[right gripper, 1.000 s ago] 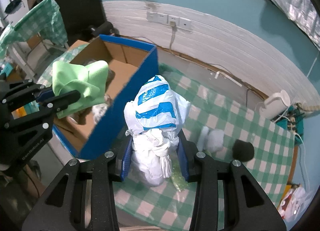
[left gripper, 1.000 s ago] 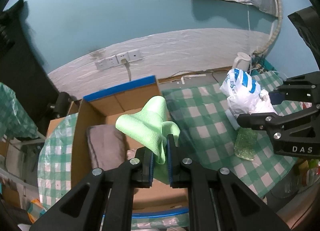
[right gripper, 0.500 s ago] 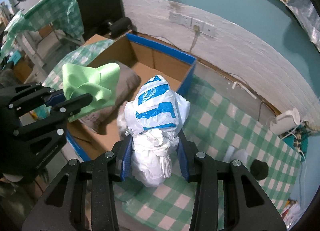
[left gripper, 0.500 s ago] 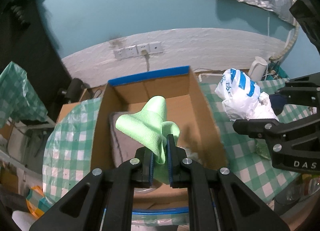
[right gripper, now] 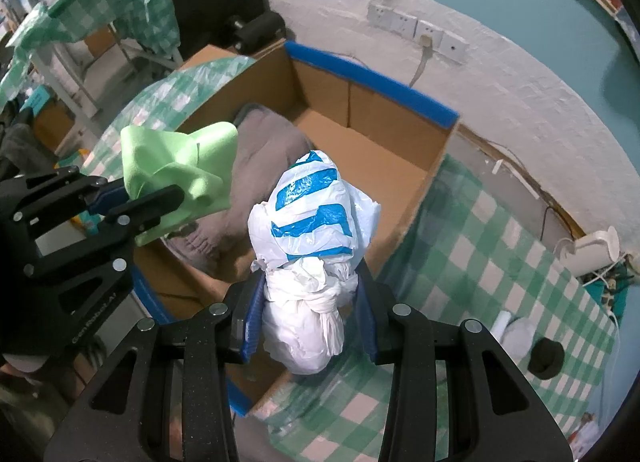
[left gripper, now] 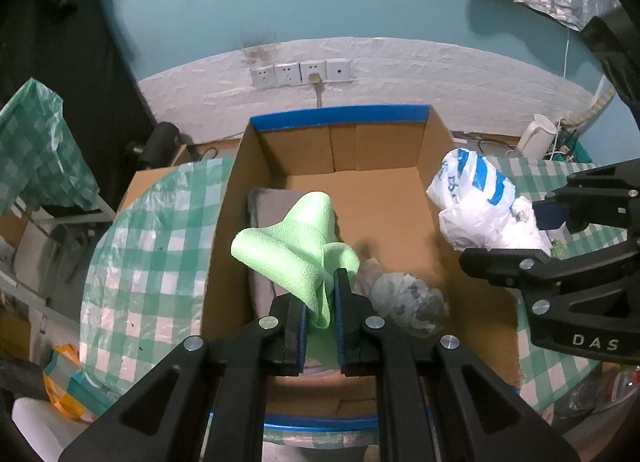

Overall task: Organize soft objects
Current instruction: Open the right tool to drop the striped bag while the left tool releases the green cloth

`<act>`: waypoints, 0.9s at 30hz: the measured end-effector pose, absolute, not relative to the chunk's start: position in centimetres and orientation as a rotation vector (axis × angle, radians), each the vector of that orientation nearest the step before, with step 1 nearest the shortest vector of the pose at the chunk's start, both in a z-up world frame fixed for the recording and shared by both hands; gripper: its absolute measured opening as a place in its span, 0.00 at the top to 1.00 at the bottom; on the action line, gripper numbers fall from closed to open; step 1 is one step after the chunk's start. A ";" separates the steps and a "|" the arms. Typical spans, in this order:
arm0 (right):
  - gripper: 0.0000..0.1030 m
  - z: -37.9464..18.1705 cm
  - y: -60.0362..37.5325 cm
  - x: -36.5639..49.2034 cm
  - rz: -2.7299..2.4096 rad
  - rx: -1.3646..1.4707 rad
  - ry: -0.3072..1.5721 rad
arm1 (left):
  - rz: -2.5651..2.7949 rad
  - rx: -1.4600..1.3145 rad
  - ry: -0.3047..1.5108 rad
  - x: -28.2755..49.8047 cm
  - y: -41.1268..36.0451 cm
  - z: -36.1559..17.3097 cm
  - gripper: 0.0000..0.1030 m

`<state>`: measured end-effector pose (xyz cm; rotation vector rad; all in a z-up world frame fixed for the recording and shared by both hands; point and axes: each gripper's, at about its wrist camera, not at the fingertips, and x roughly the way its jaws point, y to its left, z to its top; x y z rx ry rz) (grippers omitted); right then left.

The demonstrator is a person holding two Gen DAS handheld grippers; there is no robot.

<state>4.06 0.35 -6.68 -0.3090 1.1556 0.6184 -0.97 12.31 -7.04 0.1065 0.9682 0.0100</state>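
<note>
grey cloth [left gripper: 262,222] half hidden, box [left gripper: 340,118] front cut off

— What sort of place is this?
— A lived-in home room: teal wall [left gripper: 280,2] with wall sockets [left gripper: 300,73], a green checked plastic cloth [right gripper: 500,246] over the desk, a white kettle [right gripper: 592,252] at its far corner.

Green cloth [left gripper: 288,250]: crumpled, suspended over the open cardboard box [left gripper: 376,198]. Knotted white-and-blue plastic bag [right gripper: 312,246]: suspended at the box's edge. Grey folded fabric [right gripper: 260,158] lies inside.
</note>
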 end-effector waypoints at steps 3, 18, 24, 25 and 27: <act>0.61 -7.3 1.0 4.3 0.630 -0.305 1.167 | 0.010 0.103 0.979 -0.8 12.7 -7.6 0.85; 0.34 -7.3 0.6 4.3 0.609 -0.327 1.134 | 0.026 0.082 0.980 -0.4 13.4 -8.8 0.52; 0.33 -6.8 -0.7 4.5 0.593 -0.298 1.127 | 0.022 0.084 0.981 -0.2 12.9 -8.8 0.52; 0.33 -6.7 -0.9 4.5 0.592 -0.295 1.127 | 0.020 0.084 0.981 -0.2 12.8 -8.8 0.52; 0.33 -6.6 -1.4 4.4 0.588 -0.290 1.126 | 0.017 0.087 0.980 -0.2 12.6 -8.8 0.52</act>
